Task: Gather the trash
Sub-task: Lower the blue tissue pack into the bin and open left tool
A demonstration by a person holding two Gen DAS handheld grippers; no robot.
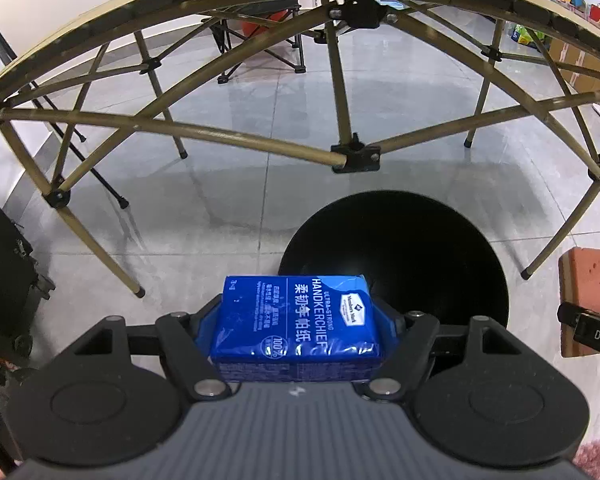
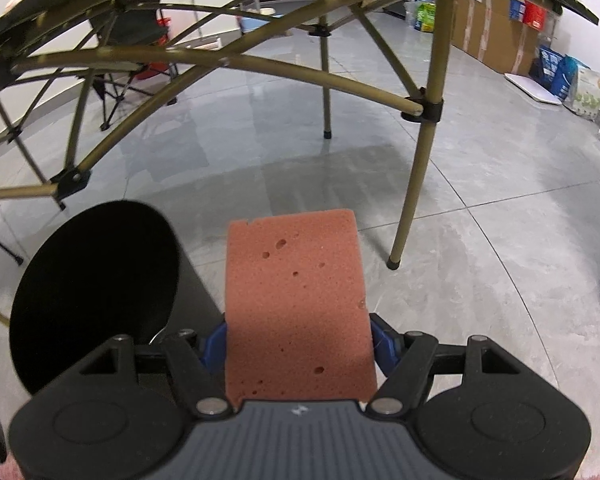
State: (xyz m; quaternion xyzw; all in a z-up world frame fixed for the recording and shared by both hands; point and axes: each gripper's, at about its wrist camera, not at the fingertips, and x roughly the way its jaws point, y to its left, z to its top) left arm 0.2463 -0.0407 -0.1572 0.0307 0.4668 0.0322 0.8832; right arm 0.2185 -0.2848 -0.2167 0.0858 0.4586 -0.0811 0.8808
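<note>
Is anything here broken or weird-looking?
A little. The pink sponge clamped in the right gripper has ragged holes and a notch in its far edge, so it looks worn. The blue tissue pack in the left gripper looks intact. Nothing has spilled around the black bin.

Round black trash bin [image 1: 396,256] sitting lower right of left view, behind blue plastic tissue pack [image 1: 296,322]; pink porous sponge [image 2: 296,304] lying centre of right view, bin at its left.
</note>
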